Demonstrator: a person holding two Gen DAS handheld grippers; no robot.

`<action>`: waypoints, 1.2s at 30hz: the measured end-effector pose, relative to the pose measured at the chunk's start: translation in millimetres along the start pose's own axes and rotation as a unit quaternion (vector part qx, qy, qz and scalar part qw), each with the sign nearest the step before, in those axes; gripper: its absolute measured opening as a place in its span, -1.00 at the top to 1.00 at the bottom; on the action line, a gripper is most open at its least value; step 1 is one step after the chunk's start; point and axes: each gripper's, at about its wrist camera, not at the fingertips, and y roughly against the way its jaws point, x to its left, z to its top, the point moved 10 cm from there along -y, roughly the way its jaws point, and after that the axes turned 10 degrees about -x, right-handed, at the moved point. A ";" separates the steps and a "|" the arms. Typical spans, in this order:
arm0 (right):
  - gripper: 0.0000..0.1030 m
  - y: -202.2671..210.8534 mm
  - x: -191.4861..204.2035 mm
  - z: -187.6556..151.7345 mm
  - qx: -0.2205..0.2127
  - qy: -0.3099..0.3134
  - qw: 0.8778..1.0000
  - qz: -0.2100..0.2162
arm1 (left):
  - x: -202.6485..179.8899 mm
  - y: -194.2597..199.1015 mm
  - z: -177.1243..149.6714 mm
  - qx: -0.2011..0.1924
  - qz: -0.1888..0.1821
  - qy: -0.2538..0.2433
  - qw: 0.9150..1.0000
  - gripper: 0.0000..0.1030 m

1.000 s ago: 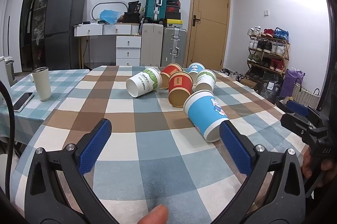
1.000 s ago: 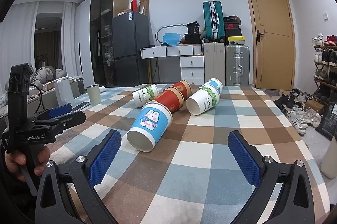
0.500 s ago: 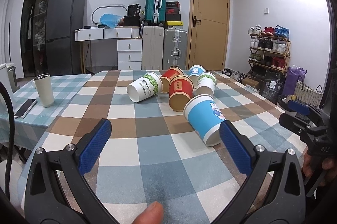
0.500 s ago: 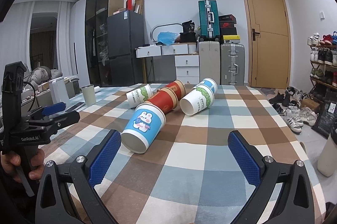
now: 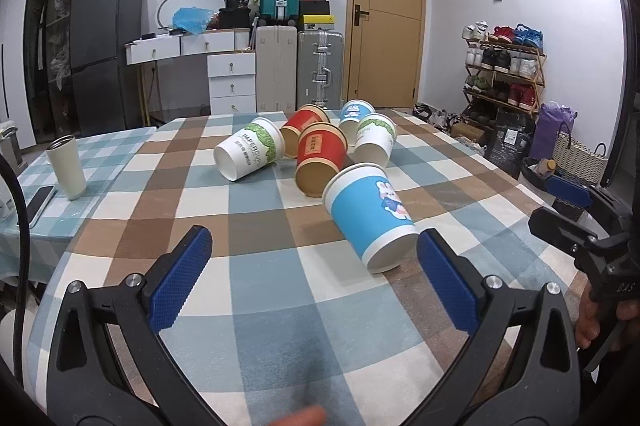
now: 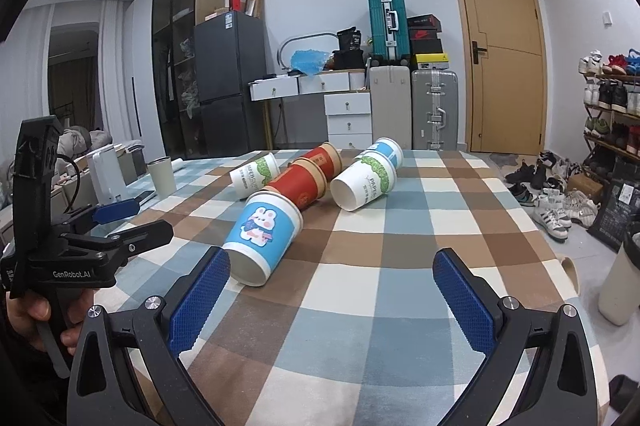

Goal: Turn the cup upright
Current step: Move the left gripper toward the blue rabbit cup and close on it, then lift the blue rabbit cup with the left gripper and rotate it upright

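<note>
Several paper cups lie on their sides on the checked tablecloth (image 5: 256, 290). The nearest is a blue cup with a rabbit print (image 5: 370, 216), also in the right wrist view (image 6: 262, 232). Behind it lie a red cup (image 5: 320, 162), a second red cup (image 5: 304, 132), a white-green cup (image 5: 250, 154), another white-green cup (image 5: 374, 142) and a far blue cup (image 5: 354, 112). My left gripper (image 5: 314, 280) is open and empty, with the blue cup just ahead of its right finger. My right gripper (image 6: 330, 294) is open and empty, with the blue cup ahead of its left finger.
A beige tumbler (image 5: 66, 166) and a phone (image 5: 38, 202) sit on the left side table. The table's right edge (image 6: 560, 266) drops to a floor with shoes (image 6: 556, 214). A white bin (image 6: 620, 286) stands by that edge.
Both grippers have drawn a little closer to the blue rabbit cup, which looks larger now. Both stay open. The cups have not moved.
</note>
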 end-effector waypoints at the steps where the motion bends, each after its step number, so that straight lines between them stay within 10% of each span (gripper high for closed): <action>1: -1.00 0.0 -1.6 0.5 0.001 -0.001 1.000 -0.002 | -1.9 -2.3 -0.2 0.002 -0.003 0.001 1.000 -0.98; 25: -1.00 -10.0 -8.4 -13.8 0.032 0.002 0.999 -0.016 | -39.5 -108.6 -8.7 0.107 -0.007 0.020 0.994 -0.97; 36: -1.00 -9.4 -7.5 -13.8 0.032 0.004 0.999 -0.014 | -45.6 -133.5 -25.0 0.168 -0.021 0.040 0.985 -0.21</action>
